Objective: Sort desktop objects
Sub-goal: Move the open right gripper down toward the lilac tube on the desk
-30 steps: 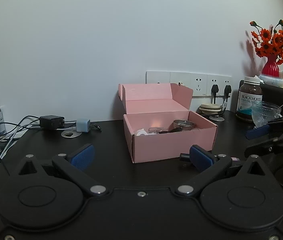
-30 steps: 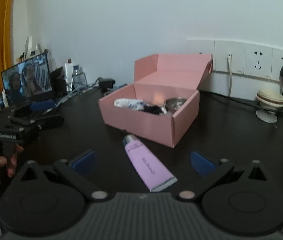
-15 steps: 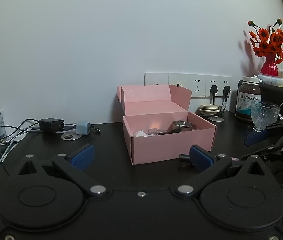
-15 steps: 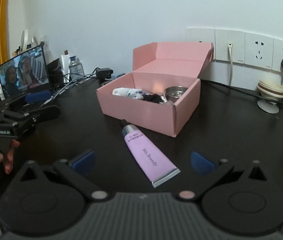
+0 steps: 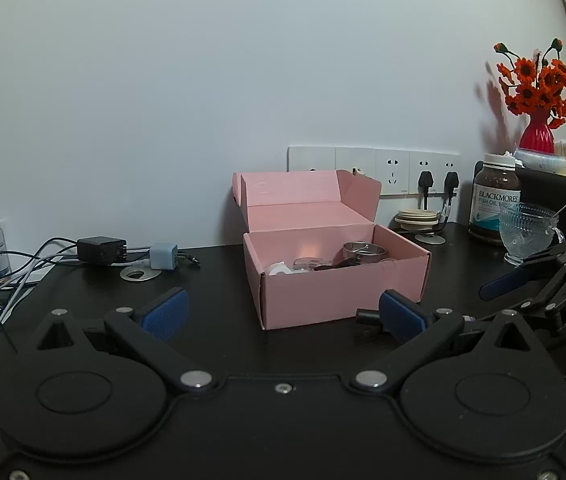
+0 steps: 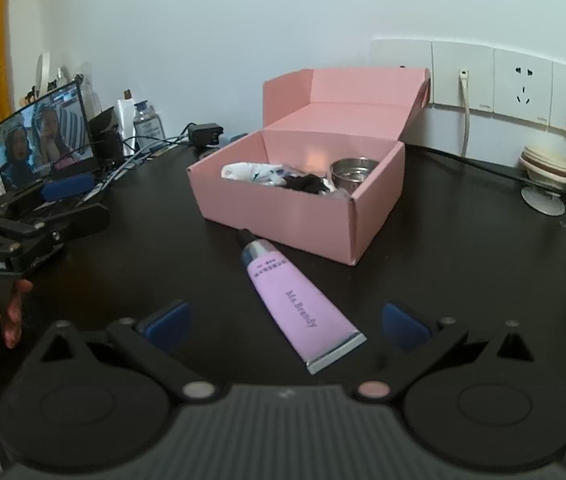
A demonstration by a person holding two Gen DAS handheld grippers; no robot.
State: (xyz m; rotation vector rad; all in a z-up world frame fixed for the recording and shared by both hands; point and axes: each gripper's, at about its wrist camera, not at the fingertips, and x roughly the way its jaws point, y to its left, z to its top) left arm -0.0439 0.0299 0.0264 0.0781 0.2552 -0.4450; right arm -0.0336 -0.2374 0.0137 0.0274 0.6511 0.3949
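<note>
right wrist view: right gripper (image 6: pixel 285 326) jaws open over lilac tube (image 6: pixel 297 305), pink box (image 6: pixel 299 204) at 12 o'clock; left gripper (image 5: pixel 283 314) jaws apparently open, empty.

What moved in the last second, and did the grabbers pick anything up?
The right gripper came closer to the lilac squeeze tube, which now lies between its open blue-padded fingers, not gripped. The left gripper only shifted slightly and is open and empty. The tube, the open pink cardboard box and the black desk stayed put.
</note>
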